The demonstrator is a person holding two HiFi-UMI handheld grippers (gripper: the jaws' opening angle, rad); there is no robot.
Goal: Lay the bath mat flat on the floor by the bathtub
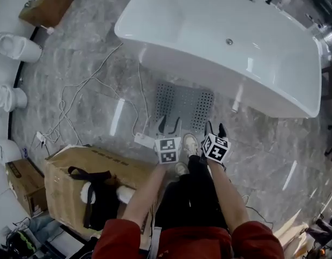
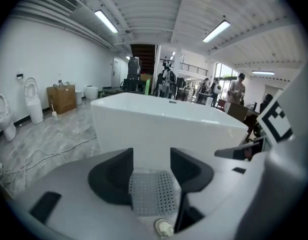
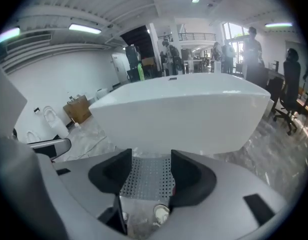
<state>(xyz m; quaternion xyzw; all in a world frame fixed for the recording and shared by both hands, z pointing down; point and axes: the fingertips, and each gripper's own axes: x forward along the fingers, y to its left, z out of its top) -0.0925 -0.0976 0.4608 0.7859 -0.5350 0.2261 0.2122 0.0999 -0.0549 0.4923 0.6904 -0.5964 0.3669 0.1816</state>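
The grey perforated bath mat [image 1: 184, 104] lies flat on the marble floor, its far edge against the white bathtub [image 1: 225, 42]. My left gripper [image 1: 169, 124] hovers over the mat's near left edge, open, with nothing in it. My right gripper [image 1: 215, 128] hangs over the near right corner, also open and holding nothing. In the left gripper view the mat [image 2: 151, 191] shows on the floor between the spread jaws, with the bathtub [image 2: 164, 126] behind it. The right gripper view has the same mat [image 3: 147, 176] and bathtub [image 3: 184, 114].
A cardboard box [image 1: 90, 179] with a black strap stands at my near left. White cables [image 1: 79, 90] trail across the floor left of the mat. Toilets [image 1: 14, 47] line the left wall. My shoe [image 1: 190, 143] is at the mat's near edge. People stand far behind the tub.
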